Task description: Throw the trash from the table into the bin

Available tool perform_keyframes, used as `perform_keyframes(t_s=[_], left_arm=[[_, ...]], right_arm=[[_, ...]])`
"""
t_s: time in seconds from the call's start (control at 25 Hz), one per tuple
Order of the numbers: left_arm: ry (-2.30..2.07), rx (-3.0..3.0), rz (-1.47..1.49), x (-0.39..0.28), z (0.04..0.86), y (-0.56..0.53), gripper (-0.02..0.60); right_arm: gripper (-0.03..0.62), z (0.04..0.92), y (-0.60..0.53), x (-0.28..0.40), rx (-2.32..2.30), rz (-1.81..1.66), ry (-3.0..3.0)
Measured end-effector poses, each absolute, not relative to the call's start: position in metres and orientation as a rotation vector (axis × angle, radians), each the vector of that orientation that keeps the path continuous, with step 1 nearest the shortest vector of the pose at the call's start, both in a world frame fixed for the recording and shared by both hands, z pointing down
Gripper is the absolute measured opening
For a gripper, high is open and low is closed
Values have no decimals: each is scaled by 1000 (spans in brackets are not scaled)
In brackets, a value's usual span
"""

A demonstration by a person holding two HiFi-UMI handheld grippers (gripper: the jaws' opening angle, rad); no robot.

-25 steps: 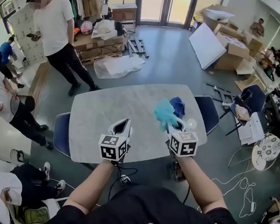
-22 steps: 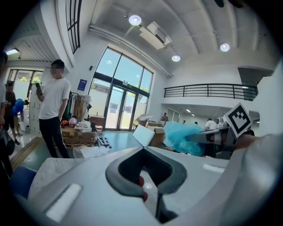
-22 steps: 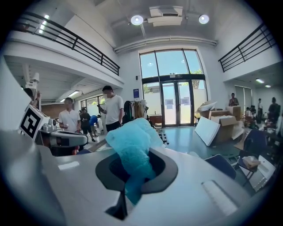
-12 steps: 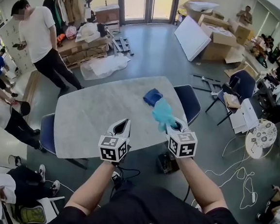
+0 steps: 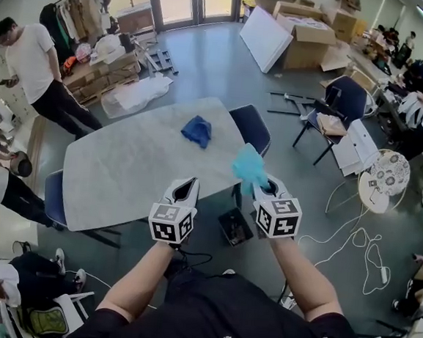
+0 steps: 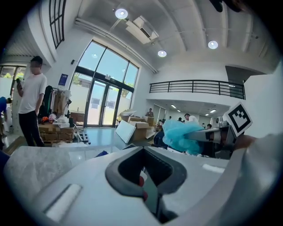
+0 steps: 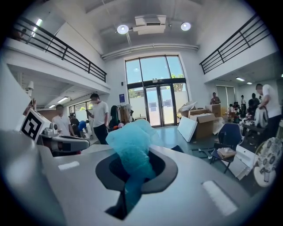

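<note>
Between the jaws of the right gripper [image 5: 263, 184] a single teal wad [image 7: 131, 148] is sitting, and the jaws are pinching its lower end. Its long axis is running along the jaws: the narrow tail is lying down in the slot while the puffed end is standing out past the tips, pointing away from me. I am getting that only from the right gripper view; from the head view the wad [image 5: 250, 167] is showing as a loose clump ahead of the tips, off the near edge of the table [image 5: 115, 174].

Just to the left of those jaws, the left gripper [image 6: 148, 178] is riding level with them, its jaws pressed together with nothing between them. Its view is catching the wad [image 6: 183, 136] from the side.

Farther out, ahead and left of both pairs of jaws, one blue cloth [image 5: 197, 130] is lying crumpled on the table. Below and between the two grippers, one dark container [image 5: 234, 226] is standing on the floor at the table's edge; only the head view is showing it. Two blue chairs [image 5: 249, 128] are flanking the table, and one person in a white shirt [image 5: 33, 59] is standing beyond it.
</note>
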State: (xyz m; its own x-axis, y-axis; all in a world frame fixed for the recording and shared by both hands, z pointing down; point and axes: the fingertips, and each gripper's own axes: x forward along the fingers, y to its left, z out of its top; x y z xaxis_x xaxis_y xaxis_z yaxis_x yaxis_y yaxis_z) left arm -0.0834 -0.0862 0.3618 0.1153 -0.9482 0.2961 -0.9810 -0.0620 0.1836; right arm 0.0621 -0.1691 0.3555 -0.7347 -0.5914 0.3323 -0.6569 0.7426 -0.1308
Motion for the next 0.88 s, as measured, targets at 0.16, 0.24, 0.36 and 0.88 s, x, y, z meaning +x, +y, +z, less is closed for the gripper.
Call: perform_keyframes(t_s=[0.16,0.24,0.36,0.88], left_arm=[[-1821,2121,193,-27,366,-91,0],[-1785,2156,216,-2,366,-92,0],[-1729,2210,249,30,368,-96,0],[-1506,2336,299,72,387,-107,0]], right_arm=[[38,358,-167,117,1042,394,-2675],[38,360,-165,141,1074,403,-2667],[38,364,-163,175,1133,403,-2649],[38,383,-147,226,1316,429,-2557]])
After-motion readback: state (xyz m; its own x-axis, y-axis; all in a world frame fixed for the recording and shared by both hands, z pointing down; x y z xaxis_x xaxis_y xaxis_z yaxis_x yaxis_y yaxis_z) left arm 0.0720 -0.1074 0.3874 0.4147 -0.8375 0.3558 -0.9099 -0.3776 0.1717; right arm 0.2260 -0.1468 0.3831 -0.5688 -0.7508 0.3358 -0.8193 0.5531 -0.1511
